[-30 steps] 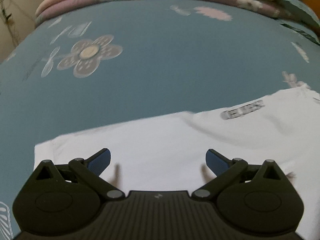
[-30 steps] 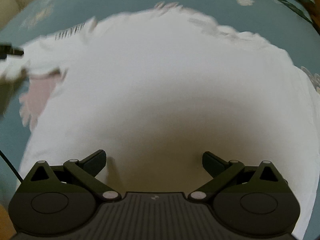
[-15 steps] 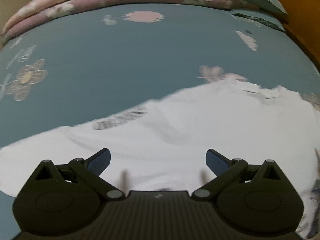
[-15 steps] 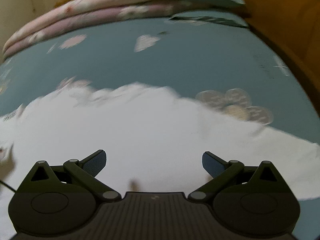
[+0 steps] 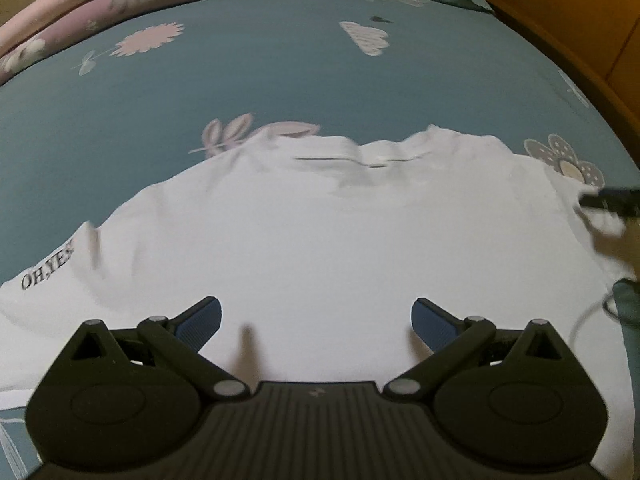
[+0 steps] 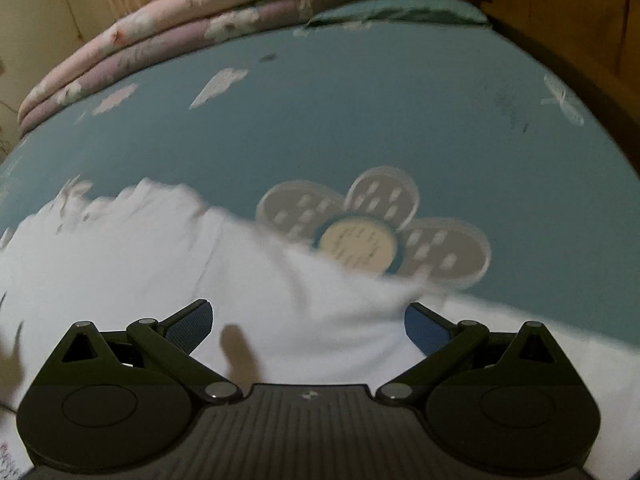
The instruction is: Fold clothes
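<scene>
Now both grippers' jaws spread wide, gripping nothing, over white shirt (image 5: 320, 232) on blue bedsheet (image 5: 280, 72).

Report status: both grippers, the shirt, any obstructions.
Left gripper open, empty. Right gripper open, empty. White shirt spread on blue bedsheet, unfolded. Nothing in the way.

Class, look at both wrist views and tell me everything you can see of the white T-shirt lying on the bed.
The white T-shirt is thin, soft-looking fabric, spread mostly flat on the teal flowered bedsheet, with light wrinkles. Its neckline points away from the camera; one sleeve carries black lettering reading "OH,YE". In the right wrist view its far edge is blurred and overlaps a printed flower. Both open grippers hover over it; neither grips it.
</scene>
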A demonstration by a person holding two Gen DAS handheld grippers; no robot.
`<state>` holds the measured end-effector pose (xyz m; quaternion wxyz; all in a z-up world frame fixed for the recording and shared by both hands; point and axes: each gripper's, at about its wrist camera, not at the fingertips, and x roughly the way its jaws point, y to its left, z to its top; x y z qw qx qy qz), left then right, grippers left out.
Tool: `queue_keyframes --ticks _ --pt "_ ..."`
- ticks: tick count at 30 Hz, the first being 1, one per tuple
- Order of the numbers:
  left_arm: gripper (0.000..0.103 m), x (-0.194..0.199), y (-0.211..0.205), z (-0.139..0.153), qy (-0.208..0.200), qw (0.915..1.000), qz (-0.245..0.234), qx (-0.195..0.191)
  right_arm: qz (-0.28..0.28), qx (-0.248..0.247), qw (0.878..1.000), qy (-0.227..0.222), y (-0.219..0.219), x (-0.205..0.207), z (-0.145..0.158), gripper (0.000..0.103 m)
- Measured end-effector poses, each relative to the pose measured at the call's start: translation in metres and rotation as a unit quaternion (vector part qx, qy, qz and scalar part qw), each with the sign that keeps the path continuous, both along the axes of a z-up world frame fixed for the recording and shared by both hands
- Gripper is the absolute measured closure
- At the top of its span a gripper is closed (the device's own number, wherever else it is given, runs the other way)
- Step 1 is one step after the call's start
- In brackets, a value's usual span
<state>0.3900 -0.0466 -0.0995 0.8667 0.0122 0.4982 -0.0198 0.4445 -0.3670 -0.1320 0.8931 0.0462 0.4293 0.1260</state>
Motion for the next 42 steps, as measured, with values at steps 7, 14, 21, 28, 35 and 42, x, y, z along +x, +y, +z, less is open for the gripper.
queue_keyframes --ticks 7,14,21,28,35,42 --pt "0.002 0.006 -0.01 0.005 0.015 0.9996 0.01 -0.019 -0.046 0.002 0.999 -0.013 -0.016 -0.026 0.026 0.0" --pt "0.002 0.011 -0.019 -0.004 0.033 0.9991 0.011 -0.025 -0.153 -0.045 0.987 0.014 -0.071 -0.06 0.008 0.0" --pt "0.002 0.012 -0.035 -0.008 0.039 0.999 -0.013 -0.019 -0.169 -0.066 0.983 0.0 -0.117 -0.022 -0.002 0.0" --pt "0.002 0.017 -0.043 -0.003 0.03 0.9991 -0.021 -0.02 -0.2 -0.076 0.977 -0.012 -0.129 -0.065 0.025 0.0" --pt "0.002 0.013 -0.048 -0.007 0.037 0.9987 -0.034 -0.011 -0.23 -0.087 0.969 0.029 -0.16 -0.083 -0.005 0.0" --pt "0.002 0.011 -0.052 -0.005 0.038 0.9985 -0.033 -0.02 -0.266 -0.105 0.958 -0.005 -0.189 -0.078 0.016 0.0"
